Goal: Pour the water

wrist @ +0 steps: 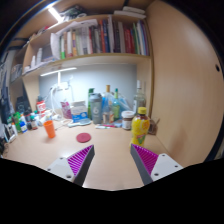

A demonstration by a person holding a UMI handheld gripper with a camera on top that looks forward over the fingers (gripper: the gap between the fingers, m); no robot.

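Note:
My gripper is open, its two fingers with purple pads spread wide over the bare wooden desk, nothing between them. Beyond the right finger stands a yellow bottle with a yellow cap. Far off to the left of the fingers is an orange cup-like container. A small pink round lid or coaster lies on the desk ahead of the left finger.
Several bottles and containers line the back of the desk against the wall. A bookshelf full of books hangs above. A wooden panel closes off the right side. More clutter sits at the far left.

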